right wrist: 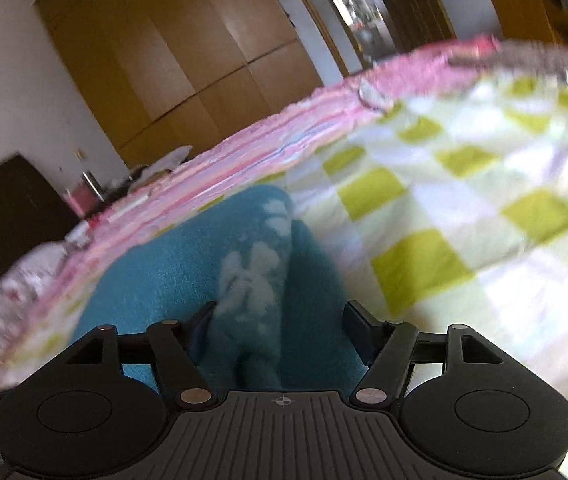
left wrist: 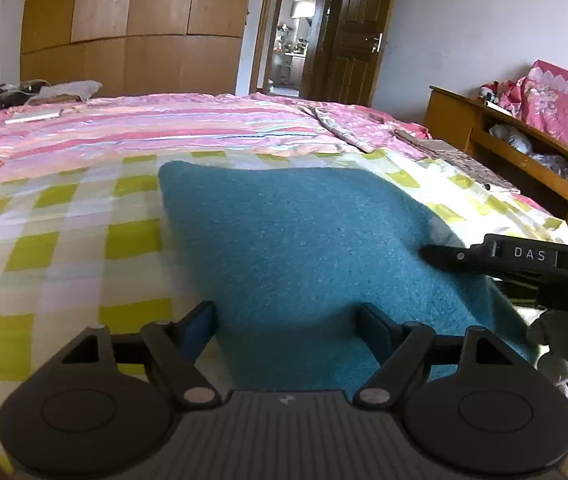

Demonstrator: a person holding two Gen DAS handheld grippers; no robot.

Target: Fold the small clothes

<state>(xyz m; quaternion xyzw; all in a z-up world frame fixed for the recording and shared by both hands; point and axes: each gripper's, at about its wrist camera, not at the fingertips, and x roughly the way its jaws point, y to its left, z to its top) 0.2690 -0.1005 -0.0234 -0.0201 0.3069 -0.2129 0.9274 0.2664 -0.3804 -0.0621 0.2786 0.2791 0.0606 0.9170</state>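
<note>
Ribbed black left gripper (left wrist: 287, 320) — jaws apart, fuzzy teal garment (left wrist: 303, 240), checked sheet (left wrist: 64, 220)

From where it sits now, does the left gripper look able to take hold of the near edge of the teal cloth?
Probably yes. The left gripper is open right over the teal cloth, which lies flat on the checked sheet. Nothing lies between them; the right gripper is off at the cloth's far side.

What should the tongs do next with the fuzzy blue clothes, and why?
Probably lift both tongs away. The left tongs and right tongs stand open, gripping nothing, and the blue garment lies flat on the checked sheet. It looks let go, so backing off shows whether another fold is needed.
</note>
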